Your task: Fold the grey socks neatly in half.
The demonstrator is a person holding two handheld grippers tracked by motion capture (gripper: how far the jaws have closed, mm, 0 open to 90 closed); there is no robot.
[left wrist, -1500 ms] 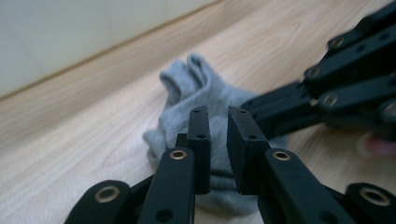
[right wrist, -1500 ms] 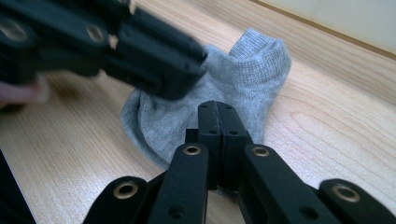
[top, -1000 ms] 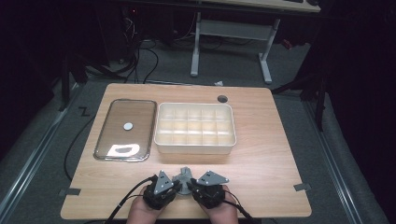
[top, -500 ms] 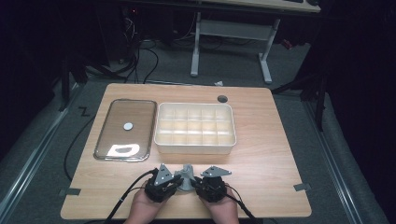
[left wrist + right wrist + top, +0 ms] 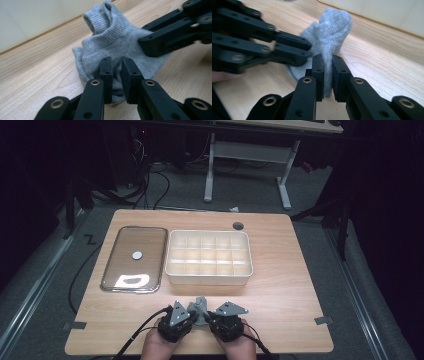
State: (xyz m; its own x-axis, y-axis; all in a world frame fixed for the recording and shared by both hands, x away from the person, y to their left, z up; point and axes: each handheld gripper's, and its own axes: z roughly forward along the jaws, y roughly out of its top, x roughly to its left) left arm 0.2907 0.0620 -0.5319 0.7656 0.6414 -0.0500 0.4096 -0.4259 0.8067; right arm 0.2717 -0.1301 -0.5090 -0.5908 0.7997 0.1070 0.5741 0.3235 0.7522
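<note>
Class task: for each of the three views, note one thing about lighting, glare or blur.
High view: dark surroundings, lit table, white glare on the lid. Left gripper view: grey sock sharp, white bin wall behind soft. Right gripper view: the left gripper is motion-blurred at far left, sock weave crisp.

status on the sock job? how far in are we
Done: both grips are on. The left gripper and right gripper each pinch a fold of the grey sock at the table's near edge; the right jaws have just been closing on it. Left: any move toward the empty white divided bin.
</note>
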